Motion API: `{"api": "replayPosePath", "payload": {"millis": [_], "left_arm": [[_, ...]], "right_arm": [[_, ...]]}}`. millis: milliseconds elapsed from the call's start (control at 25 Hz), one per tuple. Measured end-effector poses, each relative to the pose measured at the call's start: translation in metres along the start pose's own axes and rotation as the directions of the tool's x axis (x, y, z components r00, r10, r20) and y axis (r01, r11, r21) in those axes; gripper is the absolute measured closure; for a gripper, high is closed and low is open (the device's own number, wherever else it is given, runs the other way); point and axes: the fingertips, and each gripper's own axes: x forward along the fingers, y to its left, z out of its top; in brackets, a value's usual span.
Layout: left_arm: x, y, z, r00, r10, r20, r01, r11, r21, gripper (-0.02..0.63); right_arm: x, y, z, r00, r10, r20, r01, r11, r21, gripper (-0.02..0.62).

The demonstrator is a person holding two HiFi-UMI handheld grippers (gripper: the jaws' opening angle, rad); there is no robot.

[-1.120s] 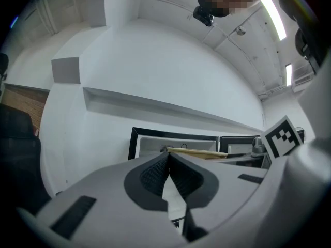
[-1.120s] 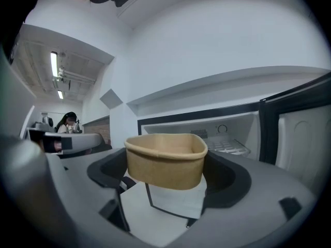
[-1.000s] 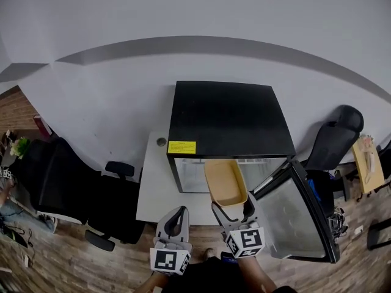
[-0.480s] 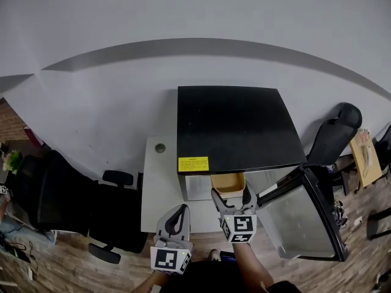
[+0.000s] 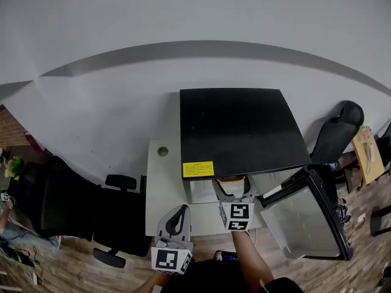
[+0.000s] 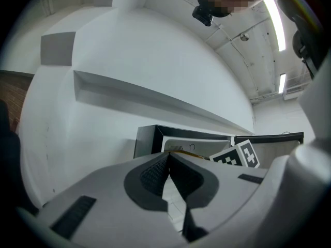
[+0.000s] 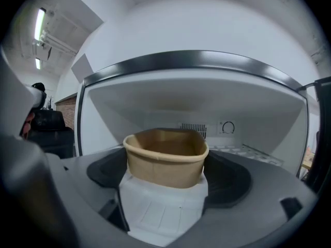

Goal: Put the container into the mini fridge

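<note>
The black mini fridge (image 5: 241,130) stands on a white table (image 5: 164,188), with its door (image 5: 302,215) swung open to the right. My right gripper (image 5: 231,189) is shut on a tan paper container (image 7: 165,156). It holds the container upright, just inside the fridge's white interior (image 7: 207,105). In the head view only a sliver of the container (image 5: 231,179) shows under the fridge's top edge. My left gripper (image 5: 176,220) hangs back at the table's front edge. Its jaws are shut with nothing between them, as the left gripper (image 6: 168,161) view also shows.
Black office chairs (image 5: 61,194) stand left of the table, and another chair (image 5: 336,133) stands right of the fridge. The open door fills the space right of my right gripper. A round cable hole (image 5: 162,152) sits at the table's back left. The floor is wooden.
My right gripper has carried the container forward from in front of the fridge into its opening. Most of it is now hidden under the fridge top. The left gripper has stayed put.
</note>
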Motion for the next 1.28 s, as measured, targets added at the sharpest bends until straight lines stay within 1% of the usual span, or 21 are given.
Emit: {"api": "replayPosePath", "payload": {"millis": [120, 280, 400, 520, 600, 800, 1080, 1280], "left_arm": [[0.0, 0.001, 0.0, 1.0, -0.002, -0.003, 0.002, 1.0, -0.001, 0.598], [-0.002, 0.003, 0.0, 1.0, 0.001, -0.009, -0.001, 1.0, -0.001, 0.598], [-0.006, 0.005, 0.0, 1.0, 0.008, -0.011, -0.008, 1.0, -0.002, 0.598], [-0.009, 0.007, -0.003, 1.0, 0.018, -0.013, -0.018, 1.0, -0.002, 0.598], [-0.012, 0.007, -0.004, 1.0, 0.026, -0.015, -0.026, 1.0, -0.005, 0.598], [-0.018, 0.001, -0.004, 0.999, 0.035, -0.014, -0.035, 0.999, -0.001, 0.598], [-0.029, -0.009, -0.003, 0.999, 0.042, -0.006, -0.042, 0.999, 0.005, 0.598], [-0.035, -0.014, 0.0, 0.999, 0.048, -0.004, -0.048, 0.999, 0.009, 0.598]], "right_arm": [[0.009, -0.002, 0.005, 1.0, -0.008, 0.03, 0.008, 1.0, -0.007, 0.129], [0.014, -0.002, 0.005, 1.0, -0.006, 0.027, 0.006, 1.0, 0.012, 0.129], [0.018, -0.003, 0.005, 0.999, -0.007, 0.032, 0.007, 1.0, 0.009, 0.129], [0.024, -0.005, 0.006, 0.999, -0.014, 0.04, 0.015, 1.0, -0.022, 0.129], [0.026, -0.004, 0.004, 1.0, -0.012, 0.027, 0.013, 0.999, -0.043, 0.129], [0.032, -0.005, 0.005, 1.0, -0.002, 0.012, 0.003, 0.998, -0.062, 0.129], [0.024, 0.0, 0.008, 0.999, 0.031, 0.034, -0.029, 0.998, -0.056, 0.129], [0.009, -0.001, 0.004, 0.999, 0.033, 0.039, -0.032, 0.999, -0.026, 0.129]]}}
